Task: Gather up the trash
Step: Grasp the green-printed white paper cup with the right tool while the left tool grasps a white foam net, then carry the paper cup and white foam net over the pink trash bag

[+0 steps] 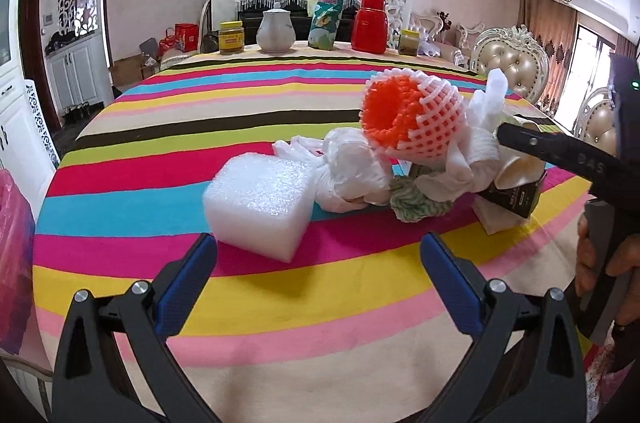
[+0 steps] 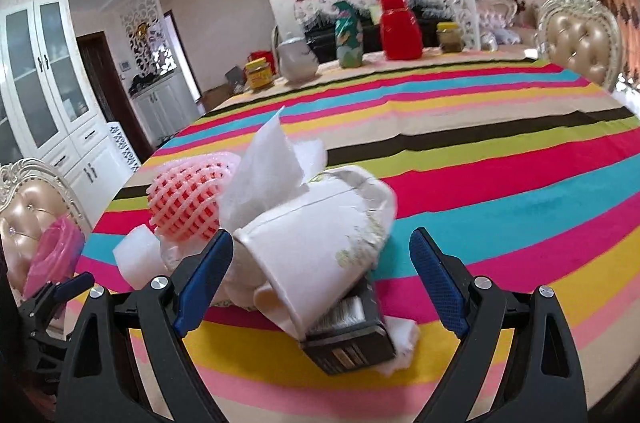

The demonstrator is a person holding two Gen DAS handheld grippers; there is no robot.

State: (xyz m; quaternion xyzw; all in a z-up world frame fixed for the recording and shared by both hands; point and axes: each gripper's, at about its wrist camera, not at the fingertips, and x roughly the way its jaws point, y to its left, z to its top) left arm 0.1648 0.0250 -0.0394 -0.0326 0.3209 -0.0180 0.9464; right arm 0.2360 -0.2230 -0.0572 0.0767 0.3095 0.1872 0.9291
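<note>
A trash pile lies on the striped tablecloth (image 1: 280, 303): a white foam block (image 1: 258, 201), crumpled white plastic (image 1: 344, 175), a pink foam net with an orange inside (image 1: 408, 119), a green-white net (image 1: 416, 201), a paper cup (image 2: 316, 251) and a small black box (image 2: 352, 339). My left gripper (image 1: 320, 283) is open, just short of the foam block. My right gripper (image 2: 322, 283) is open with the paper cup and black box between its fingers. The foam net (image 2: 188, 203) and the foam block (image 2: 136, 255) also show in the right wrist view.
At the table's far edge stand a yellow jar (image 1: 231, 37), a white teapot (image 1: 276, 27), a green bag (image 1: 326, 19), a red jug (image 1: 370, 23) and another jar (image 1: 409, 42). A pink plastic bag (image 2: 52, 251) hangs at the left. Padded chairs (image 1: 516, 63) stand around the table.
</note>
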